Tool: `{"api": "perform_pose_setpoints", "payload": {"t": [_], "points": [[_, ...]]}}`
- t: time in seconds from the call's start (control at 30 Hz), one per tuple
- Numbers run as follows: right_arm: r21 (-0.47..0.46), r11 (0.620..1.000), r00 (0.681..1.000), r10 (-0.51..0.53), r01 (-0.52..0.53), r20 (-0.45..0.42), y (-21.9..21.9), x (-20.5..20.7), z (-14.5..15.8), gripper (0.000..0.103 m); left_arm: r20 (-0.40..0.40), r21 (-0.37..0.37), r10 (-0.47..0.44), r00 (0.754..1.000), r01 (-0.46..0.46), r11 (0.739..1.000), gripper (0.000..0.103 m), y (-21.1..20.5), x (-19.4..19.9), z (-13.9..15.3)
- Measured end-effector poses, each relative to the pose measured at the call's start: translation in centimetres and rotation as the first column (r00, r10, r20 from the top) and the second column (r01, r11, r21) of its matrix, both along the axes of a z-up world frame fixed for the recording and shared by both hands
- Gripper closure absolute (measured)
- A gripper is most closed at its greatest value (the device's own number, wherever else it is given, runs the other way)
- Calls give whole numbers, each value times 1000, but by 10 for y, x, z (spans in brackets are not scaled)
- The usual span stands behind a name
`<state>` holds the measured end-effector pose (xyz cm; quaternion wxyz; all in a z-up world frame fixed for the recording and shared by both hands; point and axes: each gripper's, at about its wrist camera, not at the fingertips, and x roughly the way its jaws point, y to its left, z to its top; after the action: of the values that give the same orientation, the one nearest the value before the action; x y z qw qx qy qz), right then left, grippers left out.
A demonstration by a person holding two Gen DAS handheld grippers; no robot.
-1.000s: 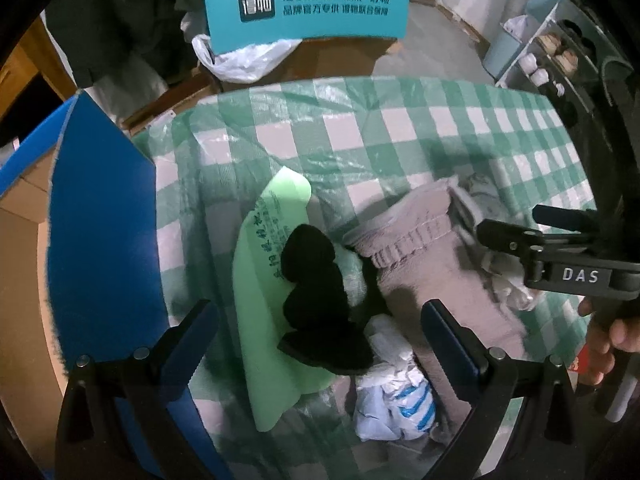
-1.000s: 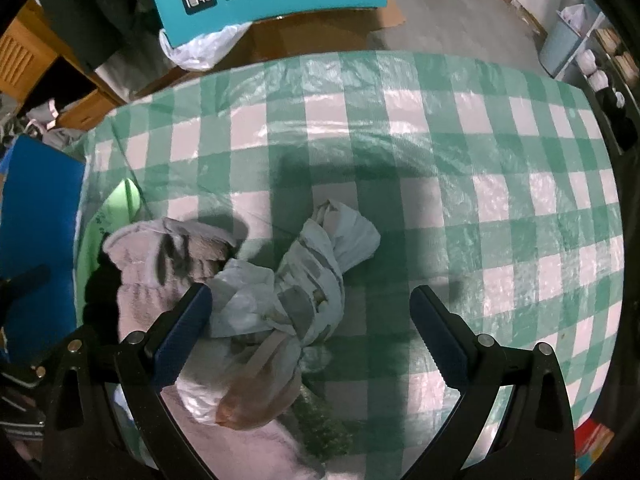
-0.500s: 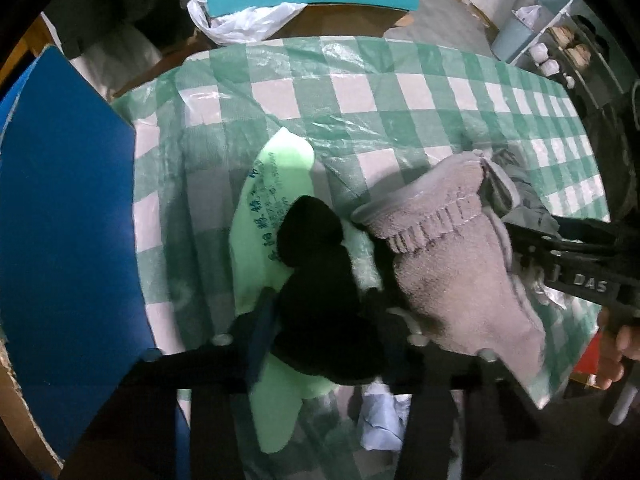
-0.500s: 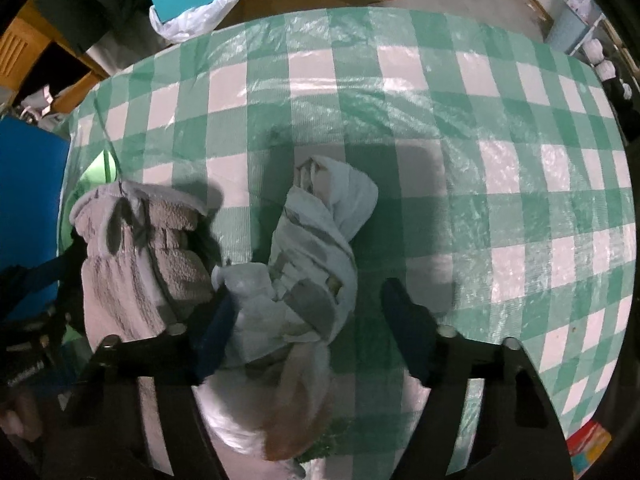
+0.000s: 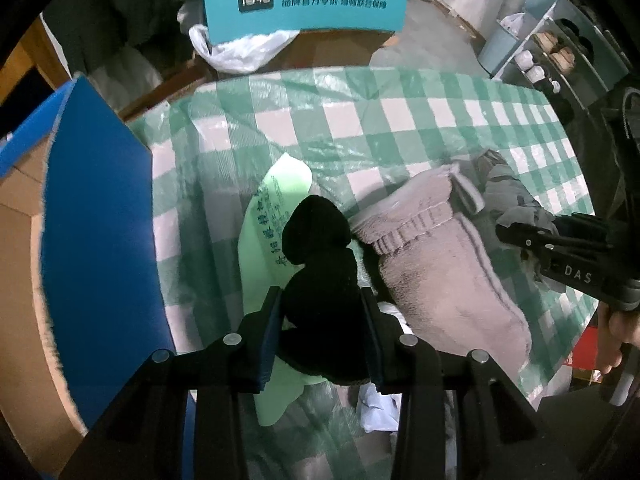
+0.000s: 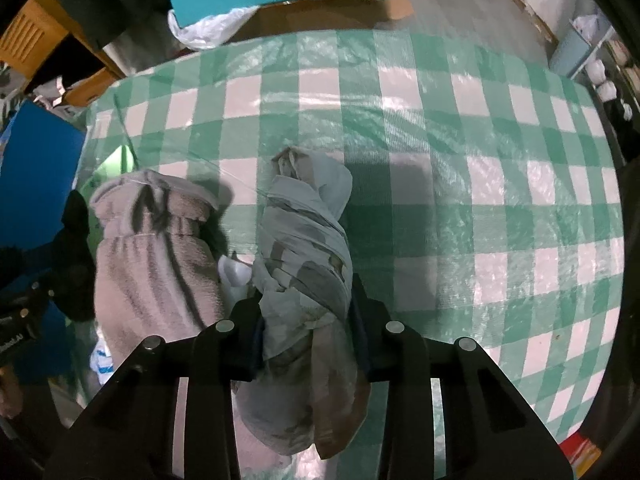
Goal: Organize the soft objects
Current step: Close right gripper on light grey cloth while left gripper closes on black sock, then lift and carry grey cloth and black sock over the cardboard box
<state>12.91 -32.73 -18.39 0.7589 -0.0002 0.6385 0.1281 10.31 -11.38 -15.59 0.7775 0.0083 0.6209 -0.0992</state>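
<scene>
Two grippers are each clamped on a soft thing. The left gripper (image 5: 325, 336) has its jaws pressed against the sides of a black lumpy fabric piece (image 5: 318, 264), which rises toward 12 o'clock in the left wrist view over a pale green plastic bag with printed characters (image 5: 276, 216). The right gripper (image 6: 306, 328) pinches a pale grey-white twisted cloth bundle (image 6: 308, 248) near its middle; the bundle's free end lies toward 12 o'clock on the worktop.

To do this step well, I would lift each piece straight up before carrying it, since the black piece touches the green bag and may drag it along, and the grey bundle lies just beside a grey-brown fleecy ribbed-cuff garment (image 6: 156, 248) at 9 o'clock in the right wrist view. Loose tails of the bundle hang below the jaws and could snag.

Outward, the green-and-white checked plastic-covered worktop (image 6: 460, 200) is bare from 12 to 4 o'clock in the right wrist view, giving the right gripper plenty of room. The worktop's far edge curves at 12 o'clock, with a teal printed box (image 5: 308, 0) beyond it. At 9 o'clock in the left wrist view a blue flap of a cardboard box (image 5: 96, 232) stands close, a likely place for the black piece, though its edge needs clearing.
</scene>
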Motion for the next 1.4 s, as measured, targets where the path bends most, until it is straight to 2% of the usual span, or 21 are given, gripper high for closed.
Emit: {"api": "perform_pose_setpoints", "payload": {"t": [0.2, 0.7, 1.4], "points": [[-5, 1000, 998, 29, -29, 53, 7, -5, 21, 70, 44, 8, -12, 999, 12, 1000, 65, -2, -5, 17], [15, 995, 984, 96, -100, 153, 31, -28, 73, 71, 102, -30, -42, 994, 45, 999, 65, 1, -27, 51], [72, 979, 950, 167, -192, 266, 58, -60, 138, 71, 210, -41, -32, 977, 42, 998, 65, 28, -62, 103]]}}
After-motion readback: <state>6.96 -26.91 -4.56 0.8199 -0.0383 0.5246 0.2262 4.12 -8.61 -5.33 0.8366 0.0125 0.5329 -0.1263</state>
